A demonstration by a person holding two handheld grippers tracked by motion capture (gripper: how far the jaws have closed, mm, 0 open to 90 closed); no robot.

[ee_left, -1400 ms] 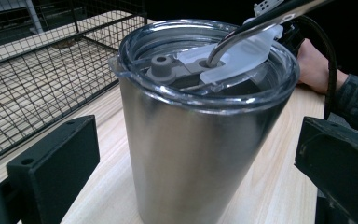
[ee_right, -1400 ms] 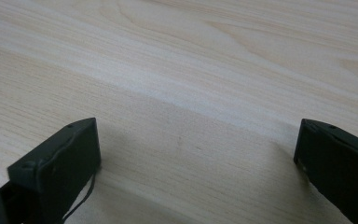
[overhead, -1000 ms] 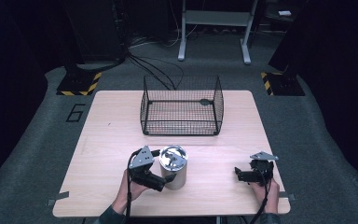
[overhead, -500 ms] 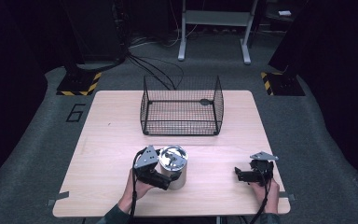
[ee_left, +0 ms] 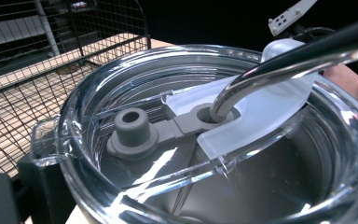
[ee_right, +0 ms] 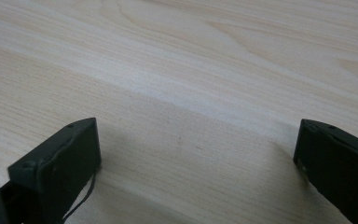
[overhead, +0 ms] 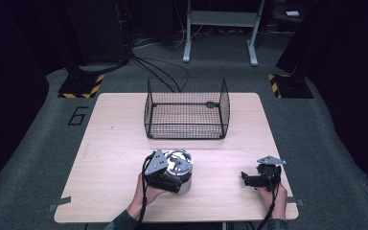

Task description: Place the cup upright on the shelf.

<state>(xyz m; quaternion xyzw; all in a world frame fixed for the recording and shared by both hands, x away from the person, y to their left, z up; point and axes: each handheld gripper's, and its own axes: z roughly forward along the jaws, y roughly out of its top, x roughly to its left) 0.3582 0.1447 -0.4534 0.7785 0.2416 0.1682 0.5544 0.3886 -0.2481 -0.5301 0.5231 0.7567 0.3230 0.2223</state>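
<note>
Left gripper (overhead: 165,173) sits at the table's (overhead: 110,143) near edge, about 7 o'clock from centre, pressed against the steel tumbler (overhead: 182,176); whether its jaws are clamped on it or merely beside it cannot be told. In the left gripper view the tumbler's clear lid (ee_left: 242,186) is fitted, a metal straw (ee_left: 298,56) entering its grey seal (ee_left: 177,126). Wire basket (overhead: 187,108) stands at 12 o'clock, well apart from the tumbler. Right gripper (overhead: 258,179) rests at 4 o'clock, jaws spread wide over bare wood, holding nothing.
</note>
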